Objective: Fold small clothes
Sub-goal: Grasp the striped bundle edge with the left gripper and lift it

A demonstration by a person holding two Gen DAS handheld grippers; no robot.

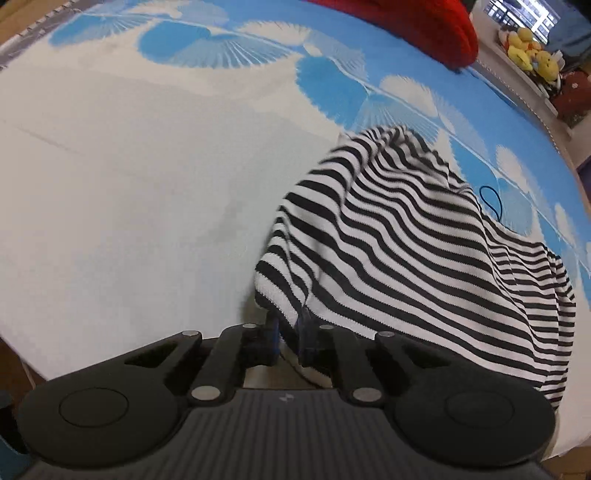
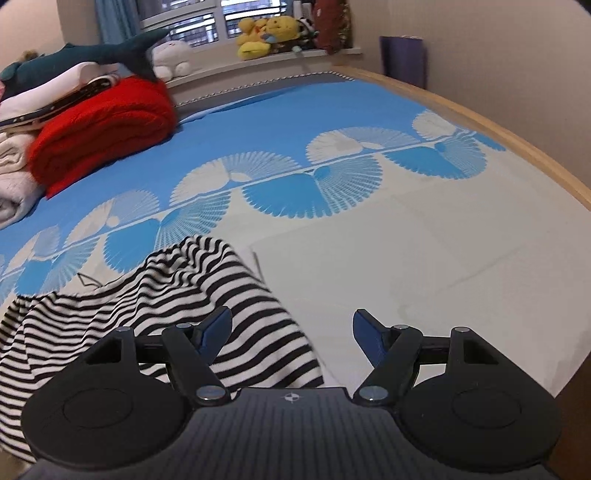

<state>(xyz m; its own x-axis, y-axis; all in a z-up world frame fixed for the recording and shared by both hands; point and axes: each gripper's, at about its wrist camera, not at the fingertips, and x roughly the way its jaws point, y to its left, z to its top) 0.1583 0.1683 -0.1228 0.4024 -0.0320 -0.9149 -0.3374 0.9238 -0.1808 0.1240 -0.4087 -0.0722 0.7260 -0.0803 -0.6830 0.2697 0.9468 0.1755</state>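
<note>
A black-and-white striped garment [image 1: 406, 251] lies bunched on the bed, right of centre in the left wrist view. My left gripper [image 1: 290, 325] is shut on its near edge, which is lifted off the sheet. In the right wrist view the same striped garment [image 2: 177, 295] lies at lower left. My right gripper [image 2: 291, 325] is open and empty; its left finger [image 2: 216, 326] is over the garment's right edge, its right finger [image 2: 365, 330] over bare sheet.
The bed sheet [image 2: 406, 266] is white near me and blue with fan patterns farther off. A red folded blanket [image 2: 103, 129] and stacked clothes lie at the far left. Plush toys [image 2: 266, 33] sit on the windowsill. The wooden bed edge [image 2: 517, 147] runs along the right.
</note>
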